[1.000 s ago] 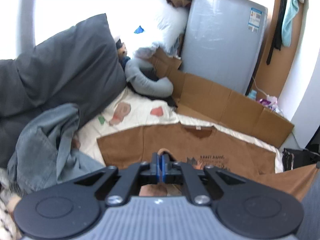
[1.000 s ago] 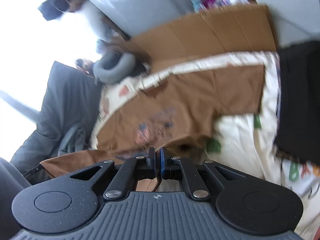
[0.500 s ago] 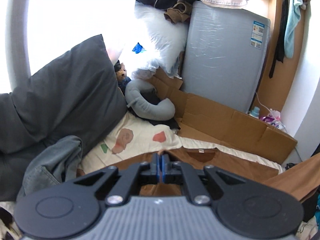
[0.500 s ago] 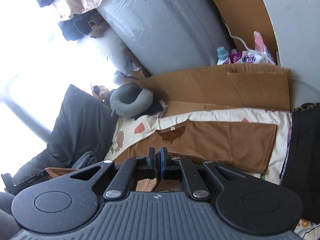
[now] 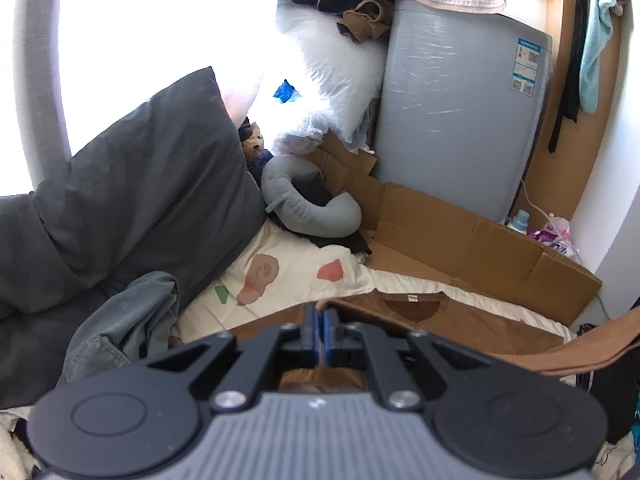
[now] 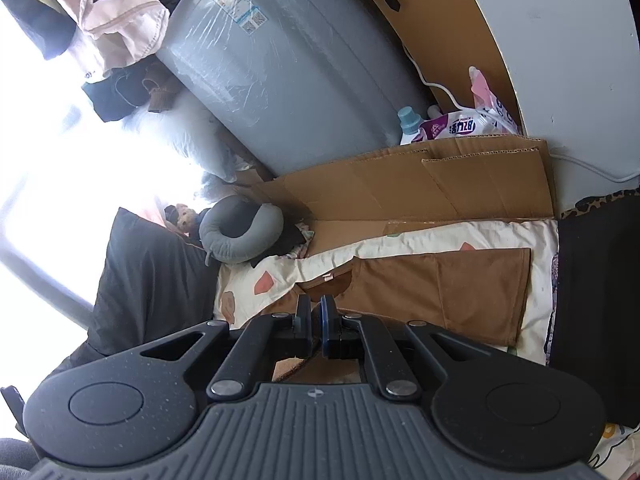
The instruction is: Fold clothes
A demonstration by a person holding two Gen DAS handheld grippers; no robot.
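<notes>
Brown shirt (image 6: 420,292) lies crosswise (collar facing cardboard (image 6: 400,184)).

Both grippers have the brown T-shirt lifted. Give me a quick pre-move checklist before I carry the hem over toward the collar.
1. Left gripper shut on brown T-shirt: ok.
2. Right gripper shut on the shirt: ok.
3. Collar end flat on the patterned sheet: ok.
4. Right sleeve spread flat: ok.
5. Landing area free of the grey neck pillow: ok.
6. Lifted hem even between the grippers: cannot tell.
</notes>
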